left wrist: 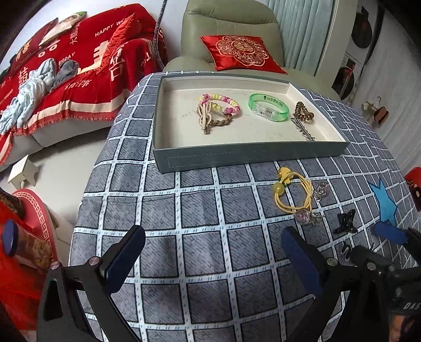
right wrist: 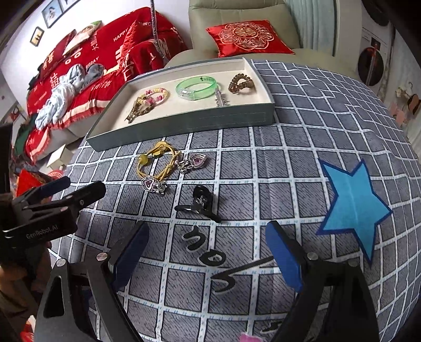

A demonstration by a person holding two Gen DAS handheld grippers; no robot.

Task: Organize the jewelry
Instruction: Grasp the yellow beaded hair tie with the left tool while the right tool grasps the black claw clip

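Left wrist view: the left gripper [left wrist: 210,259] hovers with its jaws wide apart and nothing between them, above a table draped in a grey cloth [left wrist: 200,210] checked with white lines. At twelve o'clock sits a grey tray [left wrist: 247,155] with a cream lining; inside lie a pastel bead bracelet [left wrist: 219,104], a translucent green bangle [left wrist: 268,107], a brown coil hair tie [left wrist: 304,111] and a silver hair clip [left wrist: 302,129]. At two o'clock, on the cloth just outside the tray, rest a yellow hair tie [left wrist: 292,192], two pink heart earrings touching it, and a black claw clip [left wrist: 346,222] nearby.

Right wrist view: the right gripper [right wrist: 208,259] is likewise spread and empty, with the black claw clip [right wrist: 200,204] at twelve o'clock and a blue star patch [right wrist: 352,202] at two o'clock. Beyond the table stand a green armchair [right wrist: 236,15] bearing a red embroidered cushion [right wrist: 244,35], and a sofa under a red throw [right wrist: 105,52]
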